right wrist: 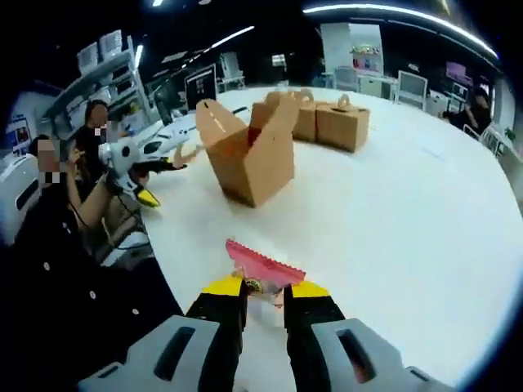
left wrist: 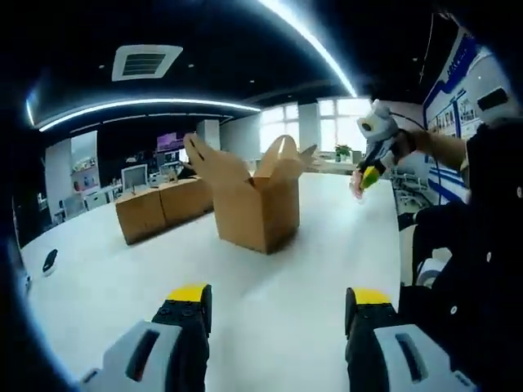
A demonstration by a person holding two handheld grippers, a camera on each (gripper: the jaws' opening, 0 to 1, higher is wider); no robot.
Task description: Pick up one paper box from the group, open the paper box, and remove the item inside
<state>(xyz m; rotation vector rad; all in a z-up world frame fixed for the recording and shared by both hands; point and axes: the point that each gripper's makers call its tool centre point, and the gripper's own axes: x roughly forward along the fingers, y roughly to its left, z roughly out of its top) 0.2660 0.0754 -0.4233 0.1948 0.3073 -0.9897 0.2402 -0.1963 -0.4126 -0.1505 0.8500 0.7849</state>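
Fingers [right wrist: 304, 296] pinching, seemingly, pink packet [right wrist: 263, 264]

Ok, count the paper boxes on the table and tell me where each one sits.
3. The opened paper box stands nearest the middle of the white table, flaps up. Two closed paper boxes sit side by side behind it: one, the other. Others could be hidden behind them.

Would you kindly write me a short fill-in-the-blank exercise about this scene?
1. The right hand-held gripper is shut on a ____ packet.
2. The nearest paper box has its flaps ____.
3. The left hand-held gripper holds ____.
4. The boxes stand on a ____ table.

Missing words: pink; open; nothing; white
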